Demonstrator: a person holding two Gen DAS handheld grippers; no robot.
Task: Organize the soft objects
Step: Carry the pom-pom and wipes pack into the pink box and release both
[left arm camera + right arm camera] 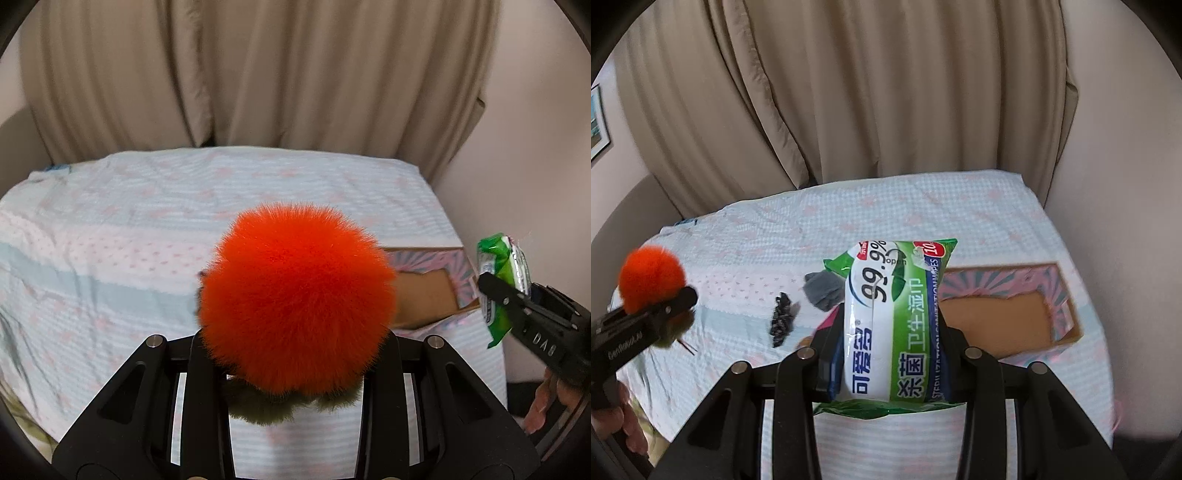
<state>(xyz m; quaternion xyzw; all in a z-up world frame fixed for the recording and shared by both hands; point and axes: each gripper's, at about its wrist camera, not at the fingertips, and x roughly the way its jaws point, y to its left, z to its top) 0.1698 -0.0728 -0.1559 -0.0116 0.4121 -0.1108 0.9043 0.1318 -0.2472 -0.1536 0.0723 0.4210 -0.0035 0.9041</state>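
Note:
My left gripper (295, 347) is shut on an orange fluffy pompom (299, 295) with an olive-brown furry part (288, 408) under it, held above the bed. It also shows in the right wrist view (650, 282). My right gripper (892, 332) is shut on a green and white pack of wet wipes (897, 317), held above the bed; the pack also shows in the left wrist view (498, 280). An open cardboard box (1004, 317) with a pink and teal rim lies on the bed to the right, also seen in the left wrist view (428, 291).
The bed has a light blue and pink sheet (746, 251). A grey cloth (823, 291), a black scrunchie (781, 323) and a bit of a pink thing (829, 319) lie on it. Beige curtains (886, 92) hang behind. A wall (1108, 184) borders the right side.

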